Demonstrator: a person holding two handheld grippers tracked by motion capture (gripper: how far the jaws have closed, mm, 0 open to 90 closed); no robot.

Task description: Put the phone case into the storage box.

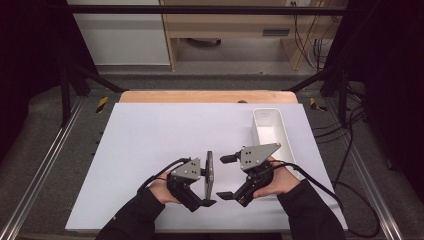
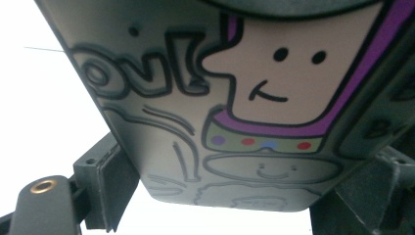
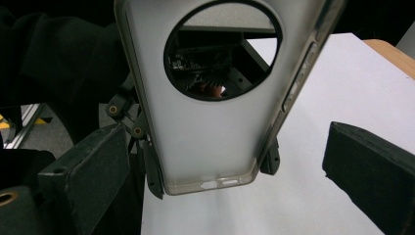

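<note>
Left gripper (image 1: pixel 202 181) is clamping a phone case (image 1: pixel 209 172) edge-up at lower centre (cartoon print side facing it). Right gripper (image 1: pixel 226 176) is sitting just beside, jaws wide apart.

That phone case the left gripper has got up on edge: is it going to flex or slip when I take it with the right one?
The phone case looks like a thin, translucent shell with a big round cutout, so it will probably flex if squeezed across its width. Its smooth printed back may be slippery. It is likely very light, and on edge it would tip if the left gripper let go.

A grey phone case (image 1: pixel 209 172) with cartoon drawings stands on its edge, clamped in the left gripper (image 1: pixel 206 185).
</note>
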